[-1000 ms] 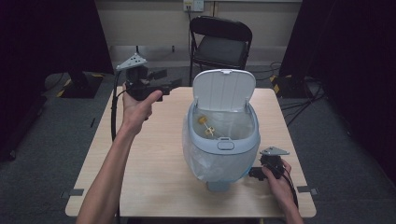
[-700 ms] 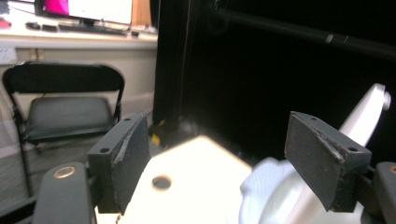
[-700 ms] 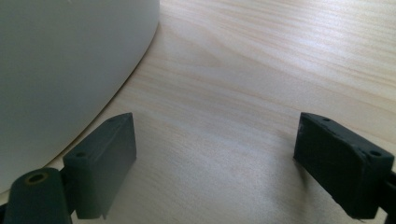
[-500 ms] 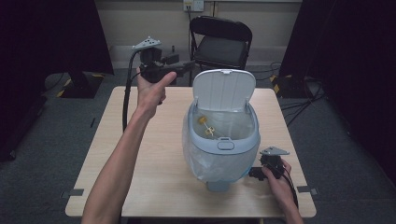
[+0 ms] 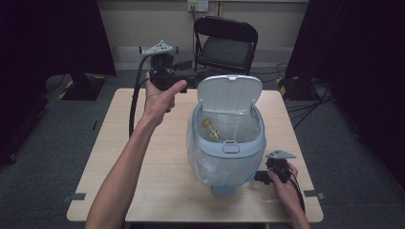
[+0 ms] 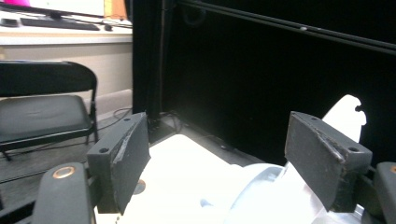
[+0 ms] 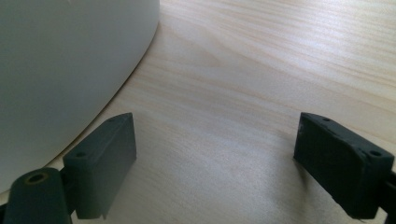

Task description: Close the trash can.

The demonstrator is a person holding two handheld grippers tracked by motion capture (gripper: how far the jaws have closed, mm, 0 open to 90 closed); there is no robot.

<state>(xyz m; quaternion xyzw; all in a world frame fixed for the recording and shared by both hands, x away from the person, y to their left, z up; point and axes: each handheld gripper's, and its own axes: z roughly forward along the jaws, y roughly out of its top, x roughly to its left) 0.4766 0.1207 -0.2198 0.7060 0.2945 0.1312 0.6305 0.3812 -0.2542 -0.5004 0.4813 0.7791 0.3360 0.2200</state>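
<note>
Wooden table [image 5: 143, 157], upright bin [image 5: 227, 148], lid [image 5: 230, 93] raised

No writing, label, brand, number or sign can be read anywhere in these pictures. The pale blue plastic bin with its raised white lid [image 5: 228, 143] bears no legible mark in the high view. At the upper left of the left gripper view, the bright strip with a pink corner [image 6: 56, 5] is too blurred to yield any letters. The small white plate on the wall [image 5: 197, 5] at the top centre of the high view is too small to tell whether anything stands on it.
</note>
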